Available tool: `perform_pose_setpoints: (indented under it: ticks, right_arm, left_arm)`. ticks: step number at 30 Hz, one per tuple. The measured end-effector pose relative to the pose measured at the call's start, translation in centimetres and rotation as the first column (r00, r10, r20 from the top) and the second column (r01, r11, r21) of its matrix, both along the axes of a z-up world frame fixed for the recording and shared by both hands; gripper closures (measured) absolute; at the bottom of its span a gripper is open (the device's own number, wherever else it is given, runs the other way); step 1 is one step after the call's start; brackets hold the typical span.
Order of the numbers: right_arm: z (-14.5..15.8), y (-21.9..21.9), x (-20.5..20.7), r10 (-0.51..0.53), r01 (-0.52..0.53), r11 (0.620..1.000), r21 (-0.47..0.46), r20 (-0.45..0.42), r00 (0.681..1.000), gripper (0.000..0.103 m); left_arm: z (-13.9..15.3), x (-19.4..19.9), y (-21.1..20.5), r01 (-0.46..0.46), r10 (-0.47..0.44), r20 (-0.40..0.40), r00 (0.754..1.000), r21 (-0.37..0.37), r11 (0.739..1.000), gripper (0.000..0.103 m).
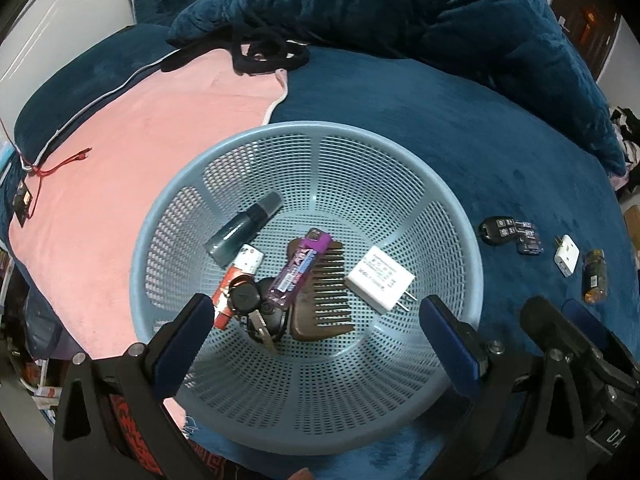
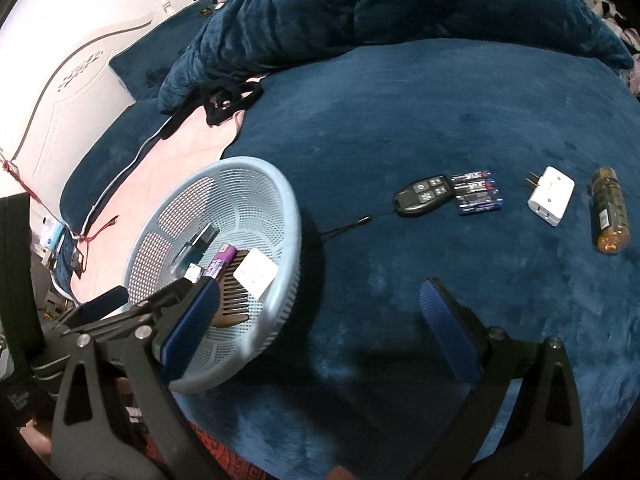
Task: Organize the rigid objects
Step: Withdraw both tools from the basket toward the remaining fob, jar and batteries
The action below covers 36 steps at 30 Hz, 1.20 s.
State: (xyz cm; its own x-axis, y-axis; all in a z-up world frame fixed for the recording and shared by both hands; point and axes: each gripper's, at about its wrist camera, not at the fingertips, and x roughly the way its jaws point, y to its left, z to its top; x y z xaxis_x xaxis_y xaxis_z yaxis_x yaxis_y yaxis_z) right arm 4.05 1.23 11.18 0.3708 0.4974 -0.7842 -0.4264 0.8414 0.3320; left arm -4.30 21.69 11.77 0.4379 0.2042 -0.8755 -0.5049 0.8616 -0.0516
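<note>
A light blue mesh basket (image 1: 460, 240) (image 2: 288, 216) sits on the blue bedspread. In it lie a dark teal bottle (image 1: 244, 226), a red and white tube (image 1: 240, 276), a purple lighter (image 1: 300, 268), a brown comb (image 1: 324, 292), a white charger (image 1: 380, 278) and a black key (image 1: 248, 300). My left gripper (image 1: 316, 308) hangs open over the basket, holding nothing. My right gripper (image 2: 320, 292) is open above bare bedspread right of the basket. Beyond it lie a black key fob (image 2: 424, 194), a battery pack (image 2: 476, 192), a white plug adapter (image 2: 552, 196) and an amber bottle (image 2: 608, 210).
A pink towel (image 1: 140, 152) covers the bed left of the basket, with a red cord (image 1: 60, 164) on it. A bunched blue blanket (image 1: 400, 12) and black fabric (image 1: 268, 54) lie behind. A white headboard (image 2: 80, 60) stands at the far left.
</note>
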Motion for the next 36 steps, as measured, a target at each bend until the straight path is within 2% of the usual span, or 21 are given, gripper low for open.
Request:
perform_pose_setpoints:
  ticks: [20, 28, 36]
  right_arm:
    - [-0.4, -4.9, 1.9, -0.114, 0.114, 0.993, -0.025, 0.003, 0.993, 0.002]
    - [-0.7, -8.5, 3.5, -0.264, 0.263, 0.964, -0.036, -0.009, 0.965, 0.002]
    - [-0.8, -11.1, 5.1, -0.351, 0.351, 0.932, -0.089, 0.021, 0.936, 0.002]
  left_arm:
    - [-0.3, 3.1, -3.9, 0.095, -0.095, 0.011, 0.995, -0.004, 0.995, 0.001]
    - [0.4, 5.4, -6.5, 0.167, -0.166, 0.056, 0.985, -0.014, 0.986, 0.001]
    - [0.2, 8.6, -9.7, 0.271, -0.27, 0.058, 0.961, 0.0, 0.963, 0.001]
